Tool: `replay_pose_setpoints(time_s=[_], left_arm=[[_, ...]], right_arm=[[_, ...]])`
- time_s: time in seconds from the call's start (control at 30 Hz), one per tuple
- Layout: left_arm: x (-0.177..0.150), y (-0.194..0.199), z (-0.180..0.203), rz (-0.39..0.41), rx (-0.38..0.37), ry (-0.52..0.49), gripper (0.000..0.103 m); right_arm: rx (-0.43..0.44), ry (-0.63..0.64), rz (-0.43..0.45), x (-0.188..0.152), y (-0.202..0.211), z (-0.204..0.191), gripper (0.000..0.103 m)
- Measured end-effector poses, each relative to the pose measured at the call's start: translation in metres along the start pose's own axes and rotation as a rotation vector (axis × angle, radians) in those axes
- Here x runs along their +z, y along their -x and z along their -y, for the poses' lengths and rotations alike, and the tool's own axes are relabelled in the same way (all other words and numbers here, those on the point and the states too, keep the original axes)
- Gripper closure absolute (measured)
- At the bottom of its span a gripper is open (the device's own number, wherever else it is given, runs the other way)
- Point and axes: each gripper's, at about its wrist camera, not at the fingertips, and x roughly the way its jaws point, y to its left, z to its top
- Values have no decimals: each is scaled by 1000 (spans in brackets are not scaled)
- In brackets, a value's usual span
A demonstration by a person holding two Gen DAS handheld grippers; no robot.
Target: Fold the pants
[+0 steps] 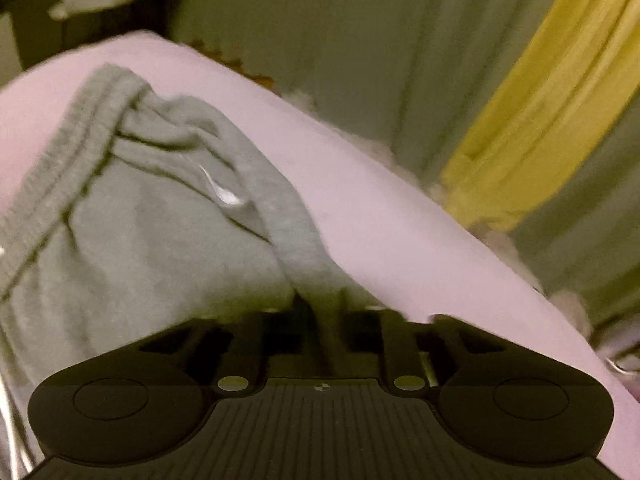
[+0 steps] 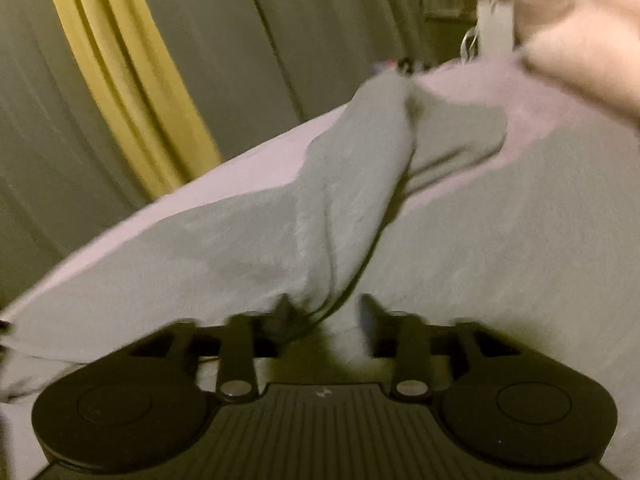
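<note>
Grey sweatpants lie on a pale pink sheet; the ribbed waistband is at the upper left and a small white logo shows mid-cloth. My left gripper is shut on a ridge of the pants cloth at its fingertips. In the right wrist view the grey pants rise in a lifted fold toward the far end. My right gripper has its fingers a little apart with a fold of the pants cloth running between them. Both views are blurred by motion.
Grey-green curtains with a yellow drape hang behind the bed. A person's hand is at the upper right of the right wrist view, near a white bottle. Dark furniture stands at the far left.
</note>
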Motion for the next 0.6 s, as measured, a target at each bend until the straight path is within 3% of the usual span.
replay_pose_setpoints(time_s=[0.1, 0.17, 0.2, 0.23, 0.3, 0.37, 0.5, 0.6], left_arm=[[-2, 5, -1, -6, -14, 15, 91], [-5, 13, -6, -8, -18, 12, 93], [-6, 18, -7, -9, -15, 1, 93], [-6, 23, -7, -8, -18, -10, 94], [-4, 37, -9, -1, -31, -26, 95], [3, 54, -5, 18, -60, -34, 95], [18, 123, -8, 104, -183, -5, 95], [1, 179, -33, 188, -260, -12, 94]], right_arm=[[-14, 38, 15, 9, -11, -6, 50], [-27, 72, 24, 16, -20, -11, 59], [-28, 84, 14, 22, -25, -12, 82], [-31, 83, -8, 29, -28, -11, 91], [13, -10, -71, 47, -34, -1, 92], [103, -134, -72, 75, -27, 6, 93], [304, -298, 121, 149, 45, 15, 93], [412, -332, 241, 162, 113, 41, 93]])
